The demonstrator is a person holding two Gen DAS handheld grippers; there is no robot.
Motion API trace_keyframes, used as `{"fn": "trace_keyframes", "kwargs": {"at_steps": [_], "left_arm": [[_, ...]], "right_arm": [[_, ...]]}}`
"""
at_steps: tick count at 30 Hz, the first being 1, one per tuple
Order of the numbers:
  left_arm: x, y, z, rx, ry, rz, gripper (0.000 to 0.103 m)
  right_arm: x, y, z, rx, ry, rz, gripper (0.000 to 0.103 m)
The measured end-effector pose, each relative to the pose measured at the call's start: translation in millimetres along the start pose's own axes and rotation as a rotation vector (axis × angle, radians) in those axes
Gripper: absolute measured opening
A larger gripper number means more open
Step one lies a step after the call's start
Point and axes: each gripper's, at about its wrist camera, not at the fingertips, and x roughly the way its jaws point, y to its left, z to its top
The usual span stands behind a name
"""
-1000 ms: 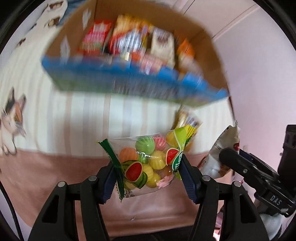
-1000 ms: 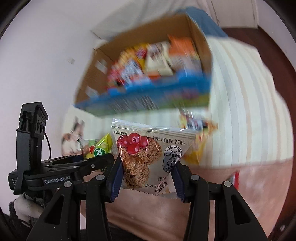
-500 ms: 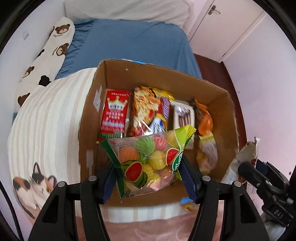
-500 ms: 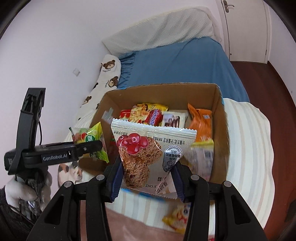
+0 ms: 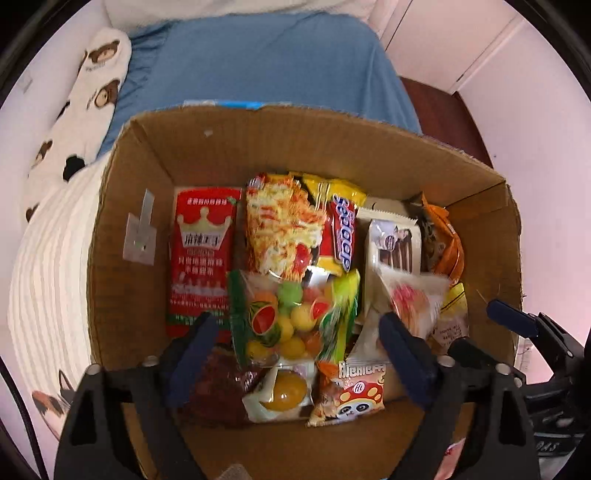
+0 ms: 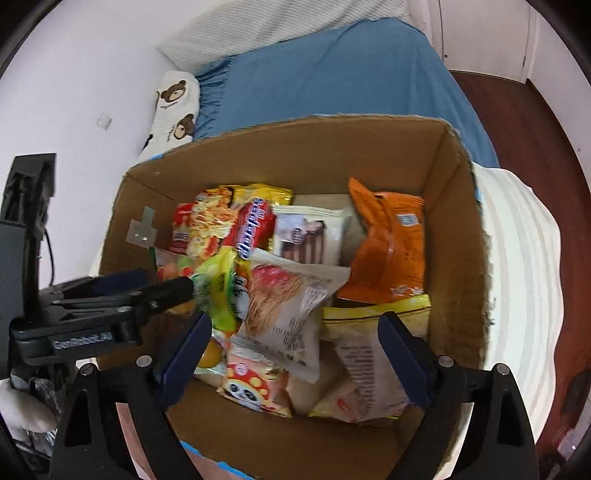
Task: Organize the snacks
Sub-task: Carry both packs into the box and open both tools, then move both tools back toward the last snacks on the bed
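My left gripper (image 5: 295, 354) is opening and lets go of the candy bag (image 5: 291, 314). My right gripper (image 6: 295, 350) is opening too, free of the oat cookie pack (image 6: 288, 306), over the box (image 6: 458, 236).

Soft, even indoor light, pale walls bright, fisheye bending and black vignetting at every corner, motion blur smearing the fruit candy bag (image 5: 295, 314) and oat cookie packet (image 6: 284, 299), shallow shade inside the cardboard box (image 5: 332, 147), no harsh glare

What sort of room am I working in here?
Most likely a bedroom: a bed with a blue sheet and a teddy-bear pillow lies behind the cardboard box of snacks, with a door in the far corner.
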Motion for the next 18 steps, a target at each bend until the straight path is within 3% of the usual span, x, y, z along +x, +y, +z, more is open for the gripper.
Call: {"fn": "trace_keyframes", "kwargs": {"at_steps": [7,18], "left_arm": [[-11,1,-8,0.011,-0.061,0.056,0.096],[-57,-10,-62,0.01,-0.216,0.142,0.096]], "right_arm": [[-11,-8,-14,-0.028,-0.029,-0.11,0.098],[-57,4,-54,-0.048,-0.143,-0.178,0.098]]}}
